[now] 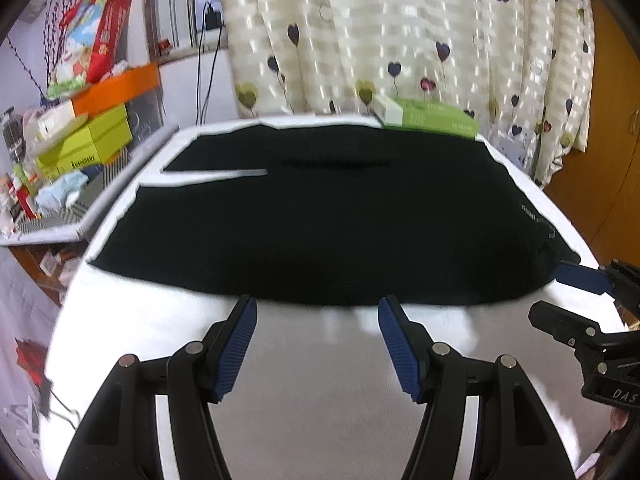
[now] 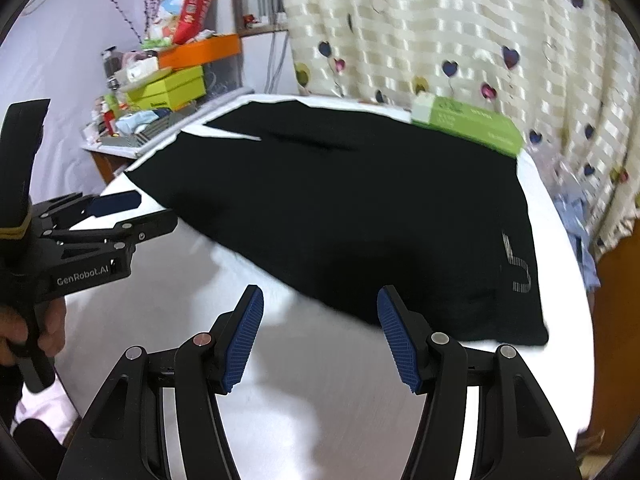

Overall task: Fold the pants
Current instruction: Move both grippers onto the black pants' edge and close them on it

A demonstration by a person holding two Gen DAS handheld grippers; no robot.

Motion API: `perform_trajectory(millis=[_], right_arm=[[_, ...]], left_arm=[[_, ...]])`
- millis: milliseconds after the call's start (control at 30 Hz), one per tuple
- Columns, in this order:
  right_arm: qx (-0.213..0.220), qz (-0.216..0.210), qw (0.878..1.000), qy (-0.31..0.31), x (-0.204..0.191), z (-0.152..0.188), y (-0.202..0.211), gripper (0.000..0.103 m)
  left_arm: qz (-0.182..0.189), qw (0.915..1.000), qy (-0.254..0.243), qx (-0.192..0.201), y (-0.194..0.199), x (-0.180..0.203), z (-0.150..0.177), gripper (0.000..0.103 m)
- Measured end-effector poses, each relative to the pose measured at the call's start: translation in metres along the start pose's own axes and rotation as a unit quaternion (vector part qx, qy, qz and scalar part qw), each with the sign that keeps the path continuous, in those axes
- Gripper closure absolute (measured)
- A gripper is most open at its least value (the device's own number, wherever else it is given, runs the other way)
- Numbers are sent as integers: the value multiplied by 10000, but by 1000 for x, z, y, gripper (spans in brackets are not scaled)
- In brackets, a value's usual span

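Observation:
Black pants [image 1: 320, 220] lie flat on the white-covered table [image 1: 320, 360], with a thin white gap between the legs at the far left and a grey print near the right edge [image 2: 518, 268]. My left gripper [image 1: 318, 308] hovers open just short of the pants' near edge, nothing between its blue pads. My right gripper [image 2: 320, 296] is open too, over the near edge of the pants [image 2: 360, 208]. In the left wrist view the right gripper [image 1: 548, 292] sits by the pants' near right corner. The left gripper [image 2: 158, 210], held by a hand [image 2: 24, 328], shows at the left.
A green and white box [image 1: 432, 118] rests at the table's far edge, touching the pants. A side table [image 1: 52, 216] stacked with boxes and clutter stands at the left. A heart-print curtain [image 1: 400, 40] hangs behind, with wooden furniture [image 1: 608, 120] at the right.

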State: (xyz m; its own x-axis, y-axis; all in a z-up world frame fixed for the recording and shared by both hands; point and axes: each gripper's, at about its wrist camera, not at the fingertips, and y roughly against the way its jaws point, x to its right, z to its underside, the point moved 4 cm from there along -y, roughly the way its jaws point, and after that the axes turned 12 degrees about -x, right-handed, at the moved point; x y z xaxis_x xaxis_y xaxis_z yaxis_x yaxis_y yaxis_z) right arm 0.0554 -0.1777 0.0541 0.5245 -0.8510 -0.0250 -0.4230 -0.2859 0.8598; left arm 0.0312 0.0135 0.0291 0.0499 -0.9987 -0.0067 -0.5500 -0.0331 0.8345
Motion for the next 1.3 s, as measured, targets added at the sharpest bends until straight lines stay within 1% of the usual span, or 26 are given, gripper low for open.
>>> perform_trajectory(millis=[233,400,667,900,1067,1233,1300], right_arm=[[98,-9,9994,331,14,-42,-6,43],[69,-49,9990,433,26,-72,-23,43],[-99,-22,9985,529,51,-114,-63,43],[-151,-43,9980,608,74,-149,-91,43],[-243,-160,9967,756,96,-182,-119,43],[-424,-120,9946,935,120,-216,-156,43],[-506,-182,9942,933,130,-229,-170,43]], left_arm=[[-151,9994,-199,238,0,-7,-41,37],[-183,9992,-248,266,-13,-13,-68,37],[-277,9991,-276,191,-51,-27,-108,37],[-400,9986,-284,198,-82,-45,-142,37],[-340,9989,-306,114,-110,-60,-173,37],[-206,9994,-287,24,-143,-79,-211,37],[-190,9994,-289,-8,-156,-84,-226,37]])
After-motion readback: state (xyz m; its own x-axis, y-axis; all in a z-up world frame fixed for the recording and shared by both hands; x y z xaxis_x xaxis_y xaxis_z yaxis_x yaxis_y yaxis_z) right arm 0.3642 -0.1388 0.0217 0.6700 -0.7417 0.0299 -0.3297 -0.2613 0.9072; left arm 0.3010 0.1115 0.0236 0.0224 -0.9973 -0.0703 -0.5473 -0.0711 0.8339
